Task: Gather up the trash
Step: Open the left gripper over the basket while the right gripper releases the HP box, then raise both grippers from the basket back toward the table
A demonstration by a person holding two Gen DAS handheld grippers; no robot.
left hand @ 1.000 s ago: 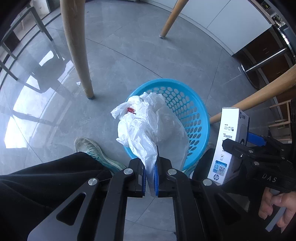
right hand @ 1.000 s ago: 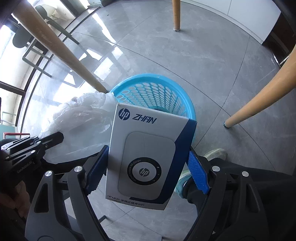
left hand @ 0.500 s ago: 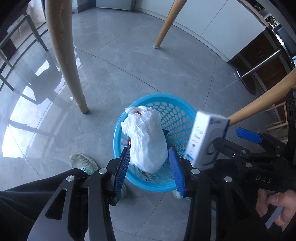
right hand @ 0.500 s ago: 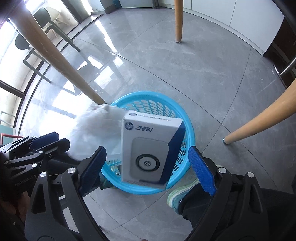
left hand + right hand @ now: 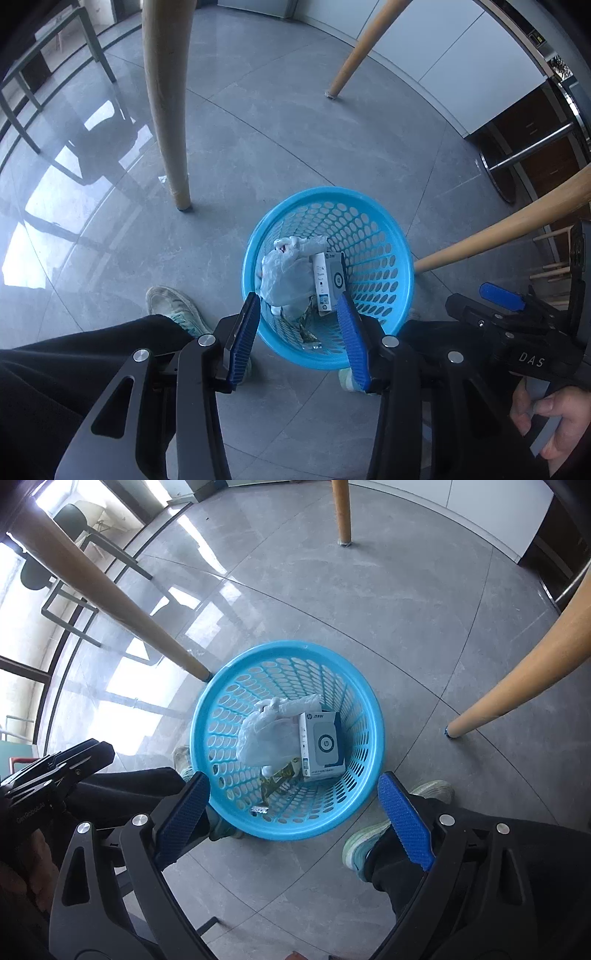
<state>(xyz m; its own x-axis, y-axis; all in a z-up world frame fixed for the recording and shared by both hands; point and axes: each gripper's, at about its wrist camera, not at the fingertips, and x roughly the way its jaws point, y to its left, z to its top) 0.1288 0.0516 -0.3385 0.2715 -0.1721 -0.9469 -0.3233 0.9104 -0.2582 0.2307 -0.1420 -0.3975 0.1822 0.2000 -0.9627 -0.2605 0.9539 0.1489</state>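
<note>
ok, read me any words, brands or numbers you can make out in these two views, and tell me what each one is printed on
"DAS": on the black body of the right gripper, seen in the left wrist view.
"hp" logo: on the white box in the blue basket.
Word beside the logo, small print and square code on the box: too small to read.
Lettering on the left gripper: too blurred to read.
Plastic bag: no text.

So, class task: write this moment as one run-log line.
left gripper: open, empty | right gripper: open, empty | plastic bag: in blue basket | white HP box: in basket beside bag
</note>
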